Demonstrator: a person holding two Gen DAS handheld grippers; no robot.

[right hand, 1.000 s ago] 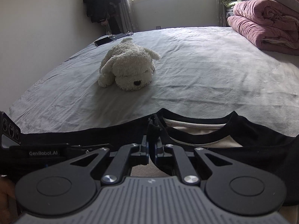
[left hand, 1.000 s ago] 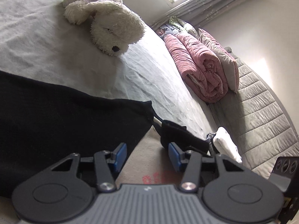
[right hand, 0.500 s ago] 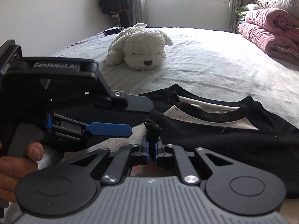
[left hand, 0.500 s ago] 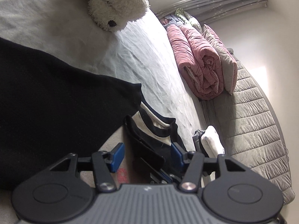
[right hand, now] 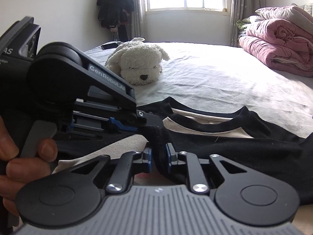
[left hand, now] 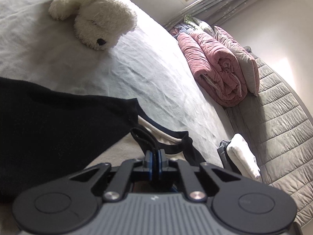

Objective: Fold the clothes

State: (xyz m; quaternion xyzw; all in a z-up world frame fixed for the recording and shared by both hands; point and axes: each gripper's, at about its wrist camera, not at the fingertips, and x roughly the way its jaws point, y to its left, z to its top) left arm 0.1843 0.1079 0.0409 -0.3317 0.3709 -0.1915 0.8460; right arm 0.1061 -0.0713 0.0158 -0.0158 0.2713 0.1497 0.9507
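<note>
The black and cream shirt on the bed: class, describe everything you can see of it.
The shirt is soft knit, black with a cream panel below a black-trimmed neckline. It lies rumpled and partly folded on the grey bedsheet. The left claw is shut on a bunched black fold; the right claw straddles the same fold, slightly parted.

Left gripper [left hand: 156, 157]: I see my jaws pinched on a black fold of the shirt [left hand: 58, 121].
Shirt: black over cream, spread on the bed [left hand: 146, 68].
Plush dog [left hand: 97, 19]: beyond it.
Pink quilt [left hand: 215, 68]: far right.
</note>
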